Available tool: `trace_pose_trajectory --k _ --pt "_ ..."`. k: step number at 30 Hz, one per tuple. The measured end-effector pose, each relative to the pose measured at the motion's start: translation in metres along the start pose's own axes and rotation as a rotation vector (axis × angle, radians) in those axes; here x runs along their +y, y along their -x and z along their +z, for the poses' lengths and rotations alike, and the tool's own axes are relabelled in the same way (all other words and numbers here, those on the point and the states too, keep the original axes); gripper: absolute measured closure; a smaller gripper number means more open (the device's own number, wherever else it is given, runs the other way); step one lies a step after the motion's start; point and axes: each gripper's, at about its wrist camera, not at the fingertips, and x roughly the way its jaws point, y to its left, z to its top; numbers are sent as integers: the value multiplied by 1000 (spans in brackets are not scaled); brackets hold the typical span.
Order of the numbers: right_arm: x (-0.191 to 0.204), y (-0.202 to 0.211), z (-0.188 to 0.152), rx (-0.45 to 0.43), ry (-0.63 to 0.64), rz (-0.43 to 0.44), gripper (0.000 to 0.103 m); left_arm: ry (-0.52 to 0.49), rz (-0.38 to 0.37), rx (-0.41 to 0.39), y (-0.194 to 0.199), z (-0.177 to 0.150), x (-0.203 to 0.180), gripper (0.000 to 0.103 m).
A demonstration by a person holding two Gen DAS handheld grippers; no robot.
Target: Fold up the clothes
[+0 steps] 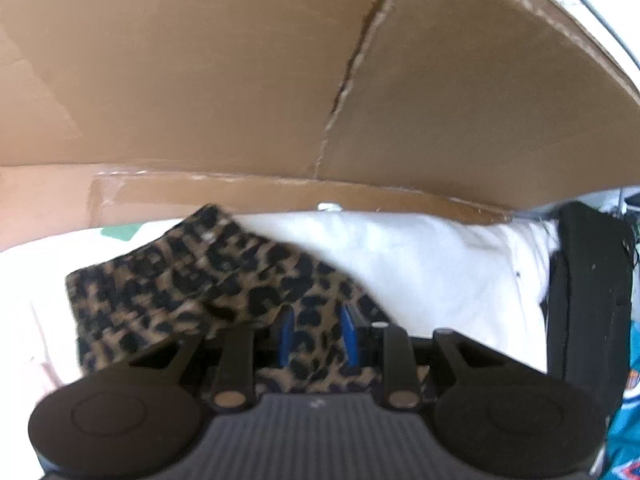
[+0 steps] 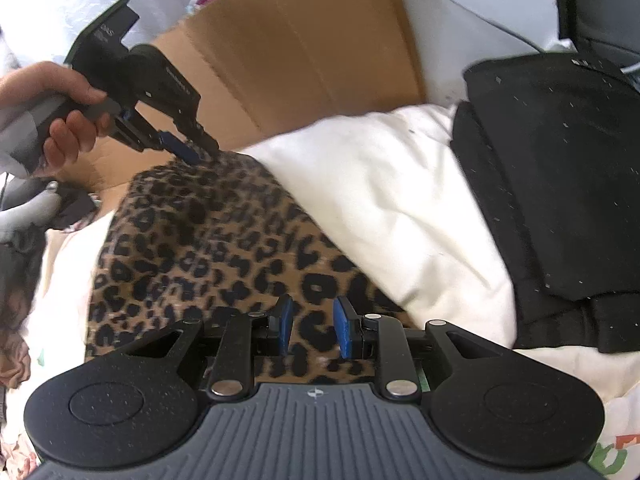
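Fingers (image 2: 311,326) apart over leopard cloth (image 2: 208,240) w/ white bedding (image 2: 380,200), cardboard (image 2: 304,40) behind.

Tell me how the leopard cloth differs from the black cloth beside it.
The leopard cloth is tan with dark spots; the black cloth is plain black. The leopard cloth lies rumpled with the left gripper at its far edge and the right gripper over its near edge; the black cloth lies folded flat with no gripper near. Both rest on the white bedding.

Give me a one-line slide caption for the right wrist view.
Right gripper open above the leopard-print garment while the left gripper pinches its far edge, white bedding beneath.
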Motion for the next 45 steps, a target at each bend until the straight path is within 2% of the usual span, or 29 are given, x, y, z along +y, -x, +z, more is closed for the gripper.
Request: trace_pose_trajectory --k 8,16,26,30,36,40,45 --pt "13 -4 -11 21 43 15 76 -78 36 0 17 -15 25 76" --pt "-3 -18 -16 85 48 -44 75 -58 57 58 -25 -28 50 76" --pt "-13 -15 -16 70 33 -106 76 -12 46 59 -60 -22 45 77" --pt "-9 -10 -18 50 25 -125 75 -35 39 53 -49 -21 38 77" --pt "-4 -1 -19 22 11 -83 75 -46 -6 34 -12 -25 44 77" --pt "0 0 -18 24 13 -59 75 -4 -55 7 13 -22 67 77" --pt "3 0 -17 33 35 -54 75 0 -49 2 15 -24 88 77"
